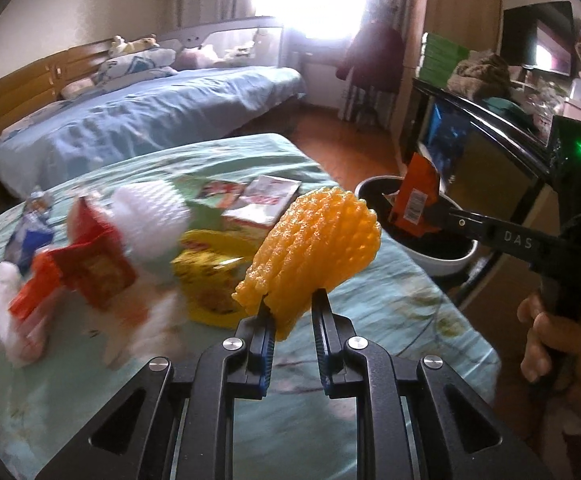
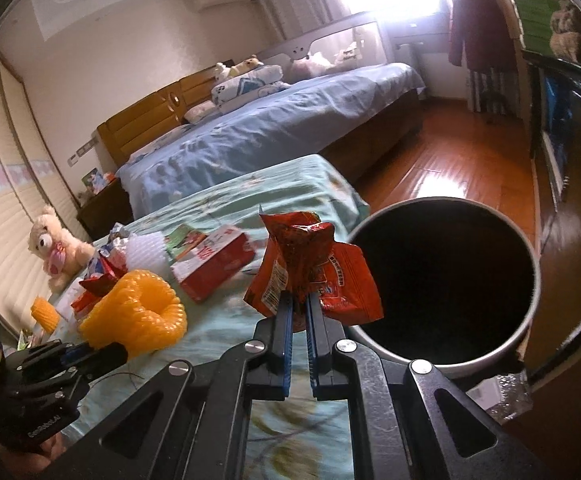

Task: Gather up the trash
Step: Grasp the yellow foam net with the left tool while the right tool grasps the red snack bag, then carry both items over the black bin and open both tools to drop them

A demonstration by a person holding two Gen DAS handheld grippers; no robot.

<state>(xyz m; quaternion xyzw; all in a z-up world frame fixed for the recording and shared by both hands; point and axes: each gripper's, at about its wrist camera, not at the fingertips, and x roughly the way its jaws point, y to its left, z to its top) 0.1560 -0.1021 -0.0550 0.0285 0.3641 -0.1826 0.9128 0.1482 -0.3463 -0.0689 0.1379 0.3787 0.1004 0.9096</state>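
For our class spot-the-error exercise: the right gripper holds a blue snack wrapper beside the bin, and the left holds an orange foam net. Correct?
Not quite: the snack wrapper is orange-red, not blue, as the right wrist view shows. The right gripper holds it beside the bin; the left gripper holds the orange foam net.

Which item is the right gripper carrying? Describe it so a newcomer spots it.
Find the round dark-lined bin off the green-covered table's edge. Beside its rim, the right gripper pinches a crumpled orange-red snack wrapper: glossy foil with a barcode, unlike the yellow foam net.

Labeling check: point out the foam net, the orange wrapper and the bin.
foam net [image 1: 314, 248], left wrist view, middle of mesh
orange wrapper [image 2: 310, 268], right wrist view, crumpled middle
bin [image 2: 530, 308], right wrist view, right rim
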